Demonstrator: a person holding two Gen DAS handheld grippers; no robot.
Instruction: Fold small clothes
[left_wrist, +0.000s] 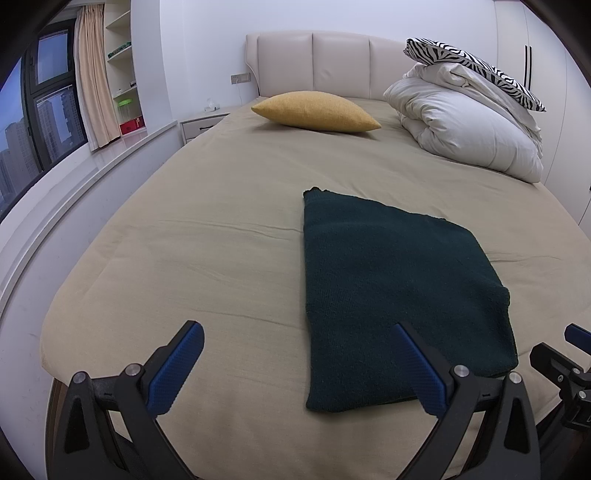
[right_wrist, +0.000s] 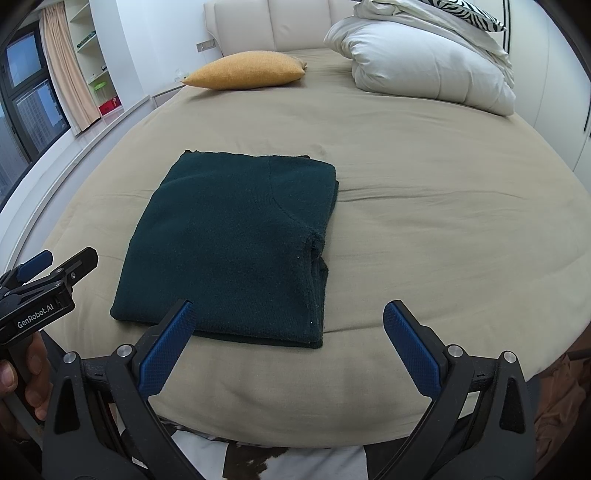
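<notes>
On the bed (right_wrist: 424, 192), near its front edge, the dark green garment (right_wrist: 229, 243) lies folded (seemingly finished), while the left gripper (left_wrist: 299, 365) and right gripper (right_wrist: 288, 343) hover wide and empty, so only tidying or another fold remains.

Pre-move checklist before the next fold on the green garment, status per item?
1. Left hand-held gripper open and empty: ok, jaws spread wide.
2. Right hand-held gripper open and empty: ok, nothing between its blue pads.
3. Dark green garment flat on the bed sheet: ok, lying as a rough rectangle.
4. Edges aligned: not ok, layers bunch at its right edge in the right wrist view.
5. Space around garment free: ok, yellow pillow and white duvet sit far back by the headboard.
6. Whether another fold is needed: cannot tell.
</notes>
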